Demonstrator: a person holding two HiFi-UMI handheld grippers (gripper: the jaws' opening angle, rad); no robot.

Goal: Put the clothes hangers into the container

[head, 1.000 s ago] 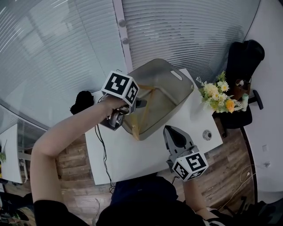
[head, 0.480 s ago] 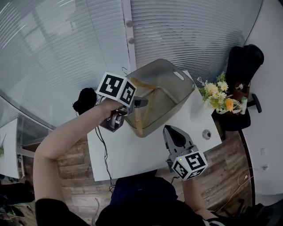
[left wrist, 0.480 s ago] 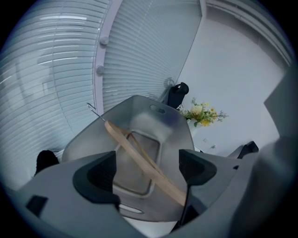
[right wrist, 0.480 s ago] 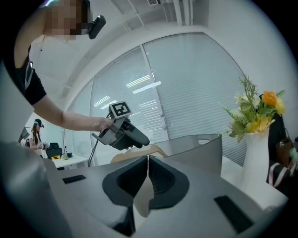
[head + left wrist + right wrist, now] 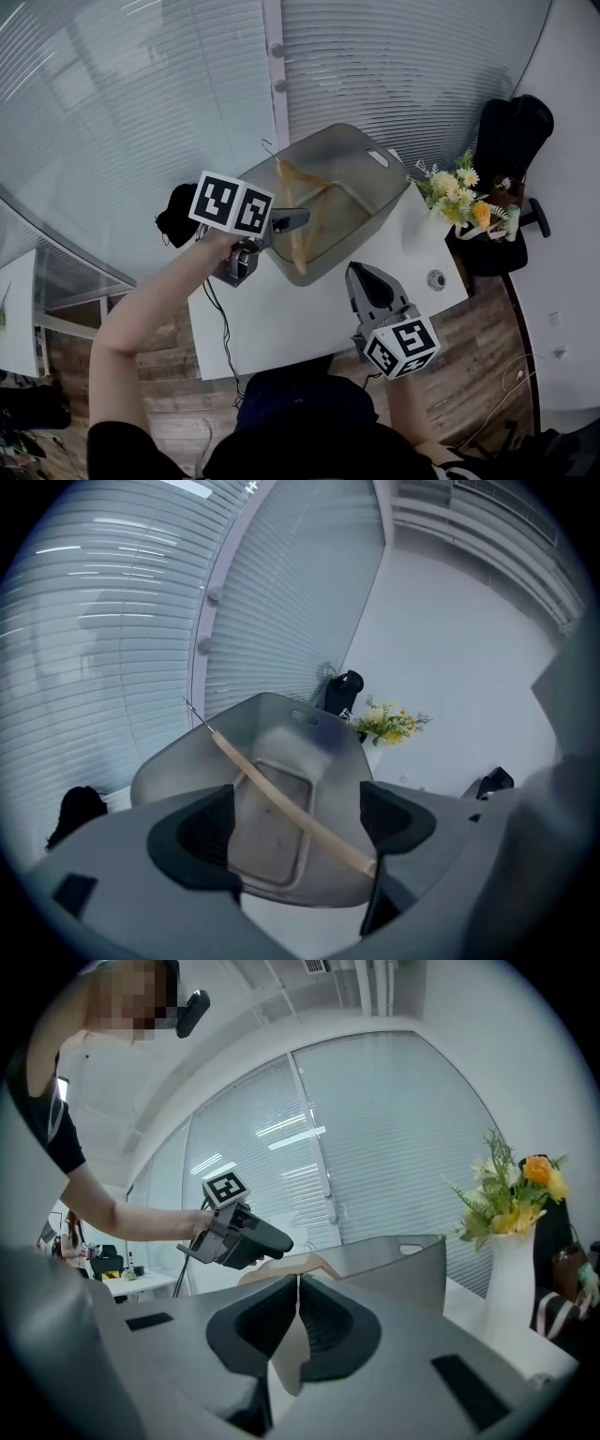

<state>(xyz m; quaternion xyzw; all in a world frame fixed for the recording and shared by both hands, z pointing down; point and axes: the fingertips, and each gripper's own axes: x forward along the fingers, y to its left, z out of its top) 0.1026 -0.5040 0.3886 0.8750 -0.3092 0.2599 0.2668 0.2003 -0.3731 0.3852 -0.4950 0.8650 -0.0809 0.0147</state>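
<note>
One wooden hanger point(image 5: 305, 176) leans inside the single grey container point(image 5: 367, 225) on a white desk point(image 5: 281, 328).
Of two hand-held grippers, the left hand-held gripper point(image 5: 291, 221) hovers at the container's rim, jaws wide apart and empty; the right hand-held gripper point(image 5: 373, 286) has its jaws pressed together on nothing. Blinds point(image 5: 394, 66) line the wall above a wood floor point(image 5: 487, 347). Only the left gripper view shows the container's bottom.

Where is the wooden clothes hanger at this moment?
In the head view, the wooden hanger leans inside the grey container, its hook poking over the far rim, just beyond the left gripper.
</note>
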